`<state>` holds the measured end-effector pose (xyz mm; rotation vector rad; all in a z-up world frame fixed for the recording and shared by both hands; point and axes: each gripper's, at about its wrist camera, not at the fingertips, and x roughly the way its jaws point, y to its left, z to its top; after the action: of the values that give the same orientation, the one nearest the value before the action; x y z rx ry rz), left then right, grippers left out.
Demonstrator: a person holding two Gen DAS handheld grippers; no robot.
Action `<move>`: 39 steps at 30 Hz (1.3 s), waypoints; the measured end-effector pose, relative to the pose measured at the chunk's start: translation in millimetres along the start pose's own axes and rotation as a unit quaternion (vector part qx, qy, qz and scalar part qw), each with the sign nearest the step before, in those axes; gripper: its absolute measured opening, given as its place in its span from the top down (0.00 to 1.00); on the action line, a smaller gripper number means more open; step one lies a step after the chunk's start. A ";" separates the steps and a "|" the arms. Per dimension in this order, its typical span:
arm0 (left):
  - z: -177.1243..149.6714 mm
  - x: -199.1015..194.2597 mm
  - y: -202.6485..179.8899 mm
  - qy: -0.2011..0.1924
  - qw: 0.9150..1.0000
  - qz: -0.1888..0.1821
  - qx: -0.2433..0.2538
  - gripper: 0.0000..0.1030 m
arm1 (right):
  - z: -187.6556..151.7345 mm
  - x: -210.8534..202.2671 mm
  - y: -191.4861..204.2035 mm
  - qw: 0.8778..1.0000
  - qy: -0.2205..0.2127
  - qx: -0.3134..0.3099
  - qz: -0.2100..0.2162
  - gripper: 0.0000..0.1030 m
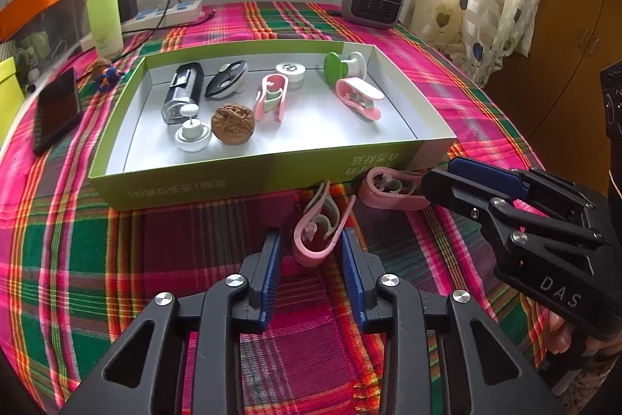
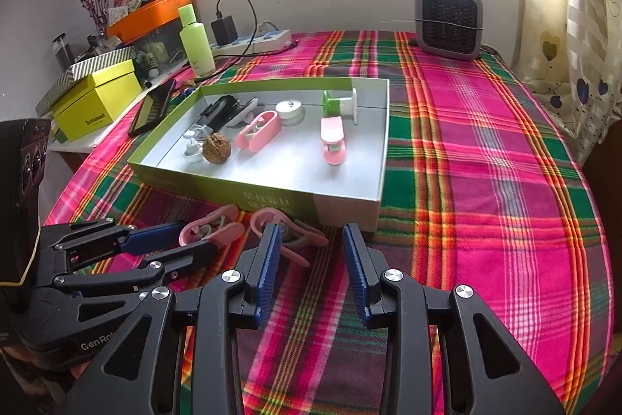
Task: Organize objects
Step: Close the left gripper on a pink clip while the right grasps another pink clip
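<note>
Low in the left wrist frame, the left gripper [image 1: 311, 247] has its blue ribbed pads pressed on a pink plastic clip [image 1: 317, 234] with a pale grey inner spring, lying on the pink-and-green plaid cloth [image 1: 116, 259]. At centre right, a second pink clip [image 1: 388, 191] lies against the front wall of the shallow green cardboard box [image 1: 217, 181]. The right gripper [image 2: 311, 251] hovers with jaws parted, gripping nothing, the second clip just beyond its left pad. Two more pink clips lie inside the box.
</note>
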<state>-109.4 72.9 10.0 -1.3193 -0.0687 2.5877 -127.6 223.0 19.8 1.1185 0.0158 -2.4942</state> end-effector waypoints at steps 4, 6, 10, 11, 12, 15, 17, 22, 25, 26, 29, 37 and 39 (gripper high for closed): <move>-2.7 -2.9 7.6 -0.001 1.000 0.007 -0.003 0.73 | 2.1 6.3 3.7 1.000 0.008 -0.011 0.005 0.66; -3.9 -4.2 11.5 -0.002 1.000 0.011 -0.006 0.73 | 2.2 9.2 5.1 1.000 0.012 -0.014 0.004 0.66; -5.4 -6.1 20.0 -0.005 1.000 0.014 -0.014 0.73 | 0.9 13.5 6.9 1.000 0.019 -0.016 0.012 0.66; -5.4 -6.4 21.6 -0.005 1.000 0.015 -0.016 0.73 | 0.5 13.8 7.8 1.000 0.019 -0.018 0.014 0.66; -5.5 -6.4 22.6 -0.005 1.000 0.015 -0.016 0.73 | 0.4 13.9 8.4 1.000 0.020 -0.019 0.015 0.66; -6.0 -7.1 25.4 -0.005 1.000 0.014 -0.019 0.73 | -1.5 13.1 10.1 0.999 0.024 -0.024 0.021 0.66; -6.3 -7.7 26.1 -0.005 1.000 0.013 -0.019 0.73 | -4.0 12.2 12.2 0.999 0.028 -0.031 0.027 0.66; -6.7 -8.9 28.7 -0.003 1.000 0.005 -0.025 0.73 | -8.8 11.9 19.6 0.997 0.040 -0.056 0.036 0.66; -6.3 -8.4 28.4 -0.003 1.000 0.003 -0.022 0.72 | -7.0 13.7 20.3 0.997 0.036 -0.056 0.026 0.66; -6.1 -8.5 28.6 -0.003 1.000 0.001 -0.021 0.71 | -6.1 15.6 21.0 0.997 0.037 -0.058 0.022 0.66; -5.9 -9.0 28.4 -0.003 1.000 -0.005 -0.020 0.65 | -4.3 21.7 23.3 0.997 0.041 -0.064 0.019 0.66; -3.3 -7.6 25.8 -0.003 1.000 -0.008 -0.007 0.60 | -5.3 26.0 26.6 0.996 0.046 -0.075 0.017 0.66; -3.0 -8.4 24.6 -0.006 1.000 -0.004 -0.001 0.60 | -5.4 25.7 26.1 0.996 0.046 -0.073 0.018 0.66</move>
<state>-106.8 47.0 11.3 -1.3027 -0.0776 2.5897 -129.6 190.7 1.7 1.1594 0.1997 -2.3655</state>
